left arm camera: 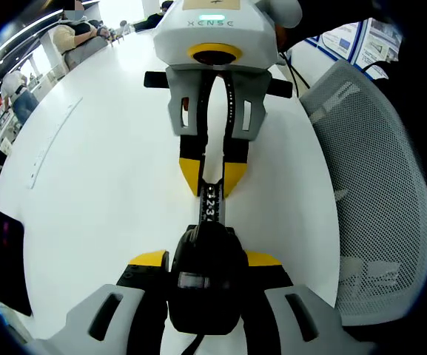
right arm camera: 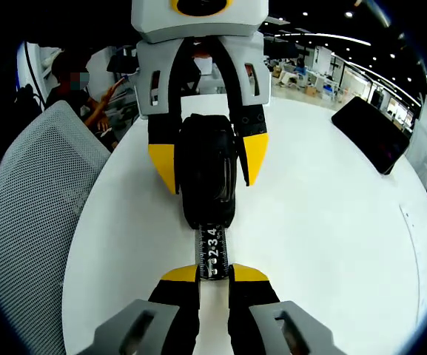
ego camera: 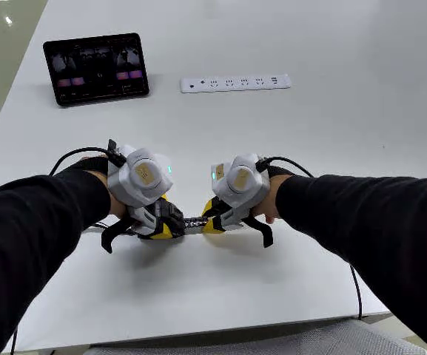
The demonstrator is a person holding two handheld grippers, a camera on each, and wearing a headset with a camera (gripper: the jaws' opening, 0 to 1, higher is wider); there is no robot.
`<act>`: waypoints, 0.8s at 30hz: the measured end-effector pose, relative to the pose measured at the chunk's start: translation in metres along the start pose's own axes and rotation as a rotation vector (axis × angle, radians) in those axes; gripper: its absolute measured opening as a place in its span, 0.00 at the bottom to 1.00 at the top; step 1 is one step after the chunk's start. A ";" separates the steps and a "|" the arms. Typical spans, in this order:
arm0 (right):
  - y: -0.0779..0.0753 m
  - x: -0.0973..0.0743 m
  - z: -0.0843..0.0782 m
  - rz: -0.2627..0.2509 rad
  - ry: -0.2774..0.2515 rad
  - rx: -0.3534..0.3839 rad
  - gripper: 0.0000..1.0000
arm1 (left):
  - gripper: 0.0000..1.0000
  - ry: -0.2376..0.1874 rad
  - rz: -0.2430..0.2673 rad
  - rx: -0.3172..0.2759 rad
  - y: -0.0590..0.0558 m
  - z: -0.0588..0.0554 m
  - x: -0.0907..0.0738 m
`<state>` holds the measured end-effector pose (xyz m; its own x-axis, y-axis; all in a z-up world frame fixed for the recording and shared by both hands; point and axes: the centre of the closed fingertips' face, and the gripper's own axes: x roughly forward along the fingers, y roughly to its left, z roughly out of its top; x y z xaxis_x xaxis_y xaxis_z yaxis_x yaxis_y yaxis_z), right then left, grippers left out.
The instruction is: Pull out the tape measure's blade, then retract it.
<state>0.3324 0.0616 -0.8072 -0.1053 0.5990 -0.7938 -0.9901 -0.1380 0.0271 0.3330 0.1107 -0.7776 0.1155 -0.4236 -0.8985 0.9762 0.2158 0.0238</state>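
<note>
A black tape measure (ego camera: 170, 217) lies low over the white table (ego camera: 272, 148), and my left gripper (ego camera: 163, 226) is shut on its body (left arm camera: 206, 285). A short length of blade (ego camera: 195, 221), black with white numerals 1 to 4, runs from it to my right gripper (ego camera: 212, 223). My right gripper (right arm camera: 214, 274) is shut on the blade's (right arm camera: 212, 253) outer end. In the left gripper view my left gripper (left arm camera: 206, 259) faces the other gripper's yellow fingertips (left arm camera: 190, 169), pinched on the blade (left arm camera: 209, 204). The tape measure body (right arm camera: 207, 174) fills the middle of the right gripper view.
A dark tablet (ego camera: 96, 68) stands at the far left of the table and a white power strip (ego camera: 235, 83) lies at the far middle. A grey mesh chair (left arm camera: 368, 200) sits at the table's near edge. Black cables (ego camera: 72, 157) trail from both grippers.
</note>
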 end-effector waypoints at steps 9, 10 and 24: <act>-0.001 -0.004 -0.005 -0.003 0.003 0.006 0.11 | 0.32 0.002 0.001 0.000 -0.002 0.001 -0.001; -0.001 -0.004 -0.006 -0.003 0.003 0.007 0.11 | 0.32 0.002 0.002 0.000 -0.002 0.001 -0.001; -0.001 -0.008 -0.011 -0.007 0.003 0.019 0.11 | 0.32 0.002 0.001 -0.002 -0.002 0.001 -0.001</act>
<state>0.3351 0.0483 -0.8075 -0.0977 0.5975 -0.7959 -0.9924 -0.1183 0.0330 0.3314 0.1099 -0.7764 0.1159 -0.4221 -0.8991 0.9757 0.2180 0.0235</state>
